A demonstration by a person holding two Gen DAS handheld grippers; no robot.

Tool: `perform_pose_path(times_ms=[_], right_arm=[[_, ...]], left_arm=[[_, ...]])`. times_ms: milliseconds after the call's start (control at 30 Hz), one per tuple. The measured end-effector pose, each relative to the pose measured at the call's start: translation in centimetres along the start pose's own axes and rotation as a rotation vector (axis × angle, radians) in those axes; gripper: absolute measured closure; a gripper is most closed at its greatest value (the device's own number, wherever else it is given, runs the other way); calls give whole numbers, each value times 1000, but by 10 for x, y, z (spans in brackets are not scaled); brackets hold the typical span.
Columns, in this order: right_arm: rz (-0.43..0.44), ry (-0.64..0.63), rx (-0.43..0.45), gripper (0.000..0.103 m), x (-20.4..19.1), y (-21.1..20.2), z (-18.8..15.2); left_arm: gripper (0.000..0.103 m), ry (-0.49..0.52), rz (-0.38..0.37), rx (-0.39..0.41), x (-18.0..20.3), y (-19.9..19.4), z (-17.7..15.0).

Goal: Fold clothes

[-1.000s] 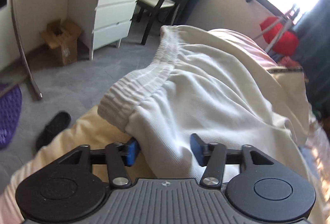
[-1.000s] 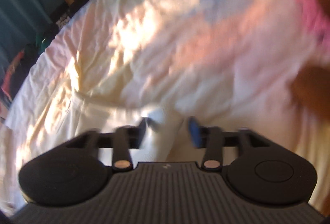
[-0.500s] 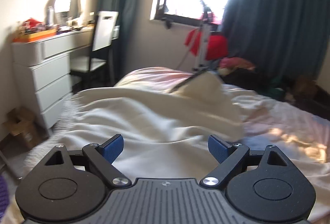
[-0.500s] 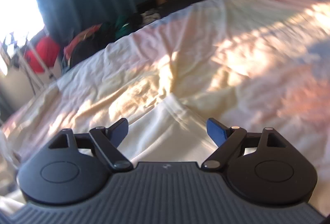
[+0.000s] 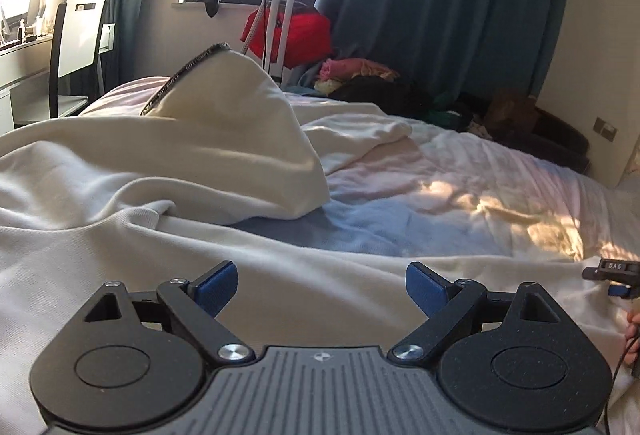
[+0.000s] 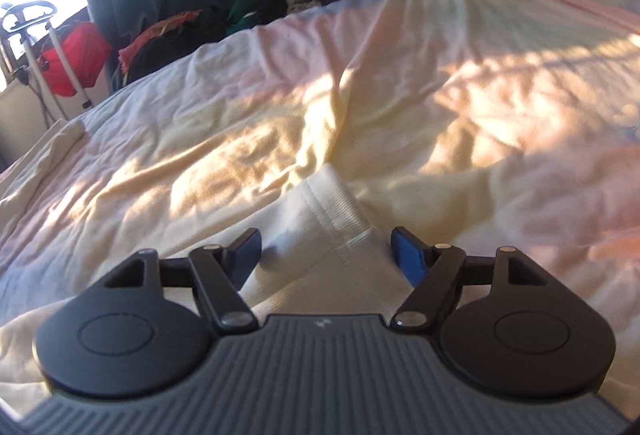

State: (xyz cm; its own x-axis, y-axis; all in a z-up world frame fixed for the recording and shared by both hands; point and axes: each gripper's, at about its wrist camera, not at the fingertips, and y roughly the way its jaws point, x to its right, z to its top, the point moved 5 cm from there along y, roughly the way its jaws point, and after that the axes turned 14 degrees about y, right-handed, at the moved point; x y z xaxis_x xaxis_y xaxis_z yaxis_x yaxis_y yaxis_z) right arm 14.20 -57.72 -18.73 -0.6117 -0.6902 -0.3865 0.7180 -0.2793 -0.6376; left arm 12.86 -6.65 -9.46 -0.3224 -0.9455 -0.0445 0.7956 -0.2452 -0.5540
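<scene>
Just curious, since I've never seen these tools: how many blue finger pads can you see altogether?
4. Two on the left gripper, spread apart over the white garment. Two on the right gripper, either side of the garment's ribbed cuff. None look hidden.

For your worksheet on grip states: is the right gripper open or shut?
Open. The right gripper has its blue pads wide apart, the cuff lying loose between them.
</scene>
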Motion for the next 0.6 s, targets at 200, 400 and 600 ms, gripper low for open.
perform_pose_path(times_ms=[200, 400, 600], right_arm=[[-40, -48, 50, 79, -5, -2, 4], [-77, -40, 116, 80, -8, -7, 14], [-63, 8, 102, 60, -7, -11, 13]], left_arm=[[10, 2, -1, -4, -6, 3, -9], [10, 13, 9, 2, -9, -4, -9], [10, 25, 18, 29, -9, -14, -3]])
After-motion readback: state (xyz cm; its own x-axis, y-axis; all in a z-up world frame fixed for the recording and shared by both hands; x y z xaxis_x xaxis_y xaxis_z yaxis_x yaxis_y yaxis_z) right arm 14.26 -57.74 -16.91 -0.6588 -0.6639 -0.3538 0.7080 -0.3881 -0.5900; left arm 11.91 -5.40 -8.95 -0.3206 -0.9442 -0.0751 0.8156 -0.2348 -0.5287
